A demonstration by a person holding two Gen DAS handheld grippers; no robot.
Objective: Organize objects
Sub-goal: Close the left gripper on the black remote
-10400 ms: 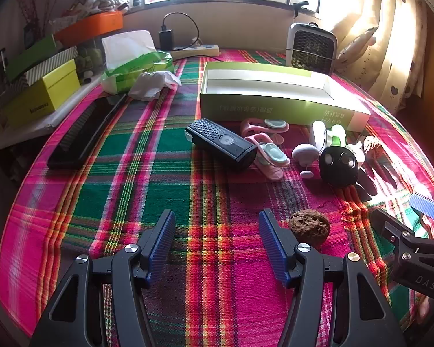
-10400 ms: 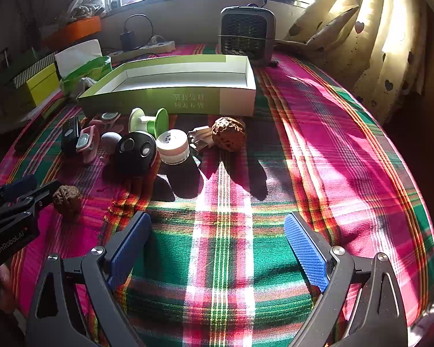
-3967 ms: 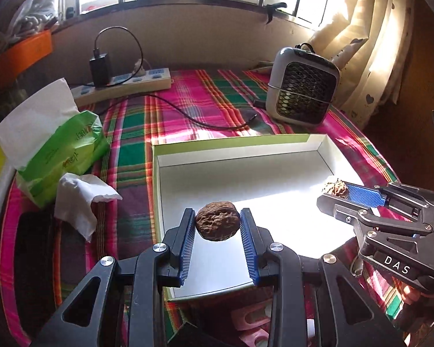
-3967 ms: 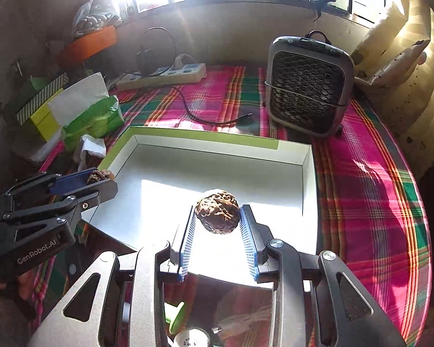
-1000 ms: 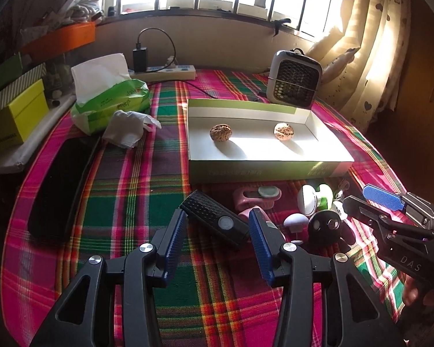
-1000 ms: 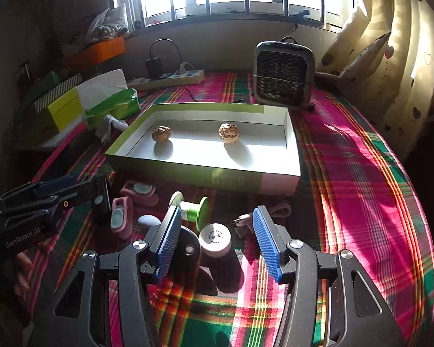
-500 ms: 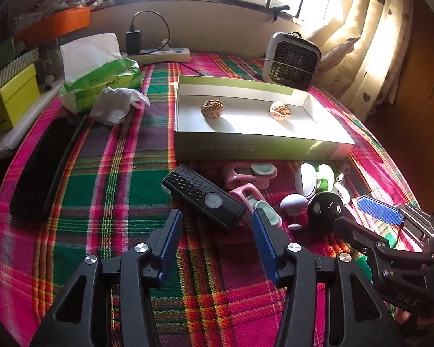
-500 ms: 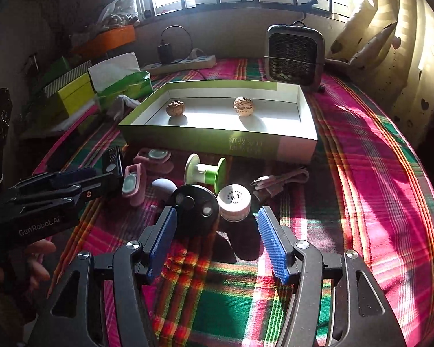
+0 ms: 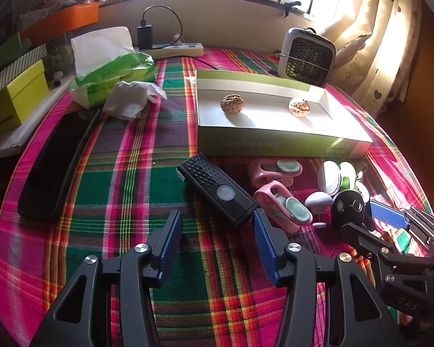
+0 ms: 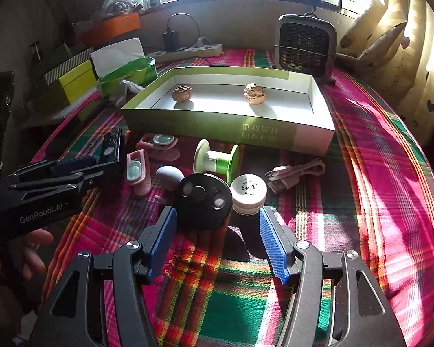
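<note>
Two brown wrinkled walnuts (image 10: 182, 93) (image 10: 255, 93) lie well apart inside the shallow green-sided cardboard box (image 10: 301, 136) on the plaid tablecloth (image 10: 361, 173). The left gripper (image 9: 217, 243) is spread, empty, near the black ribbed rectangular device (image 9: 217, 190). The right gripper (image 10: 217, 240) is spread, empty, around the black round two-buttoned gadget (image 10: 204, 199).

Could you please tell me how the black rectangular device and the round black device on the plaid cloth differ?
The black rectangular device is long and flat, with a ribbed grille and one grey round button; the round black device is a domed oval with several round buttons. The rectangular one lies before the left hand-held gripper, the round one before the right hand-held gripper. Both are black and still outside the green cardboard box.
</note>
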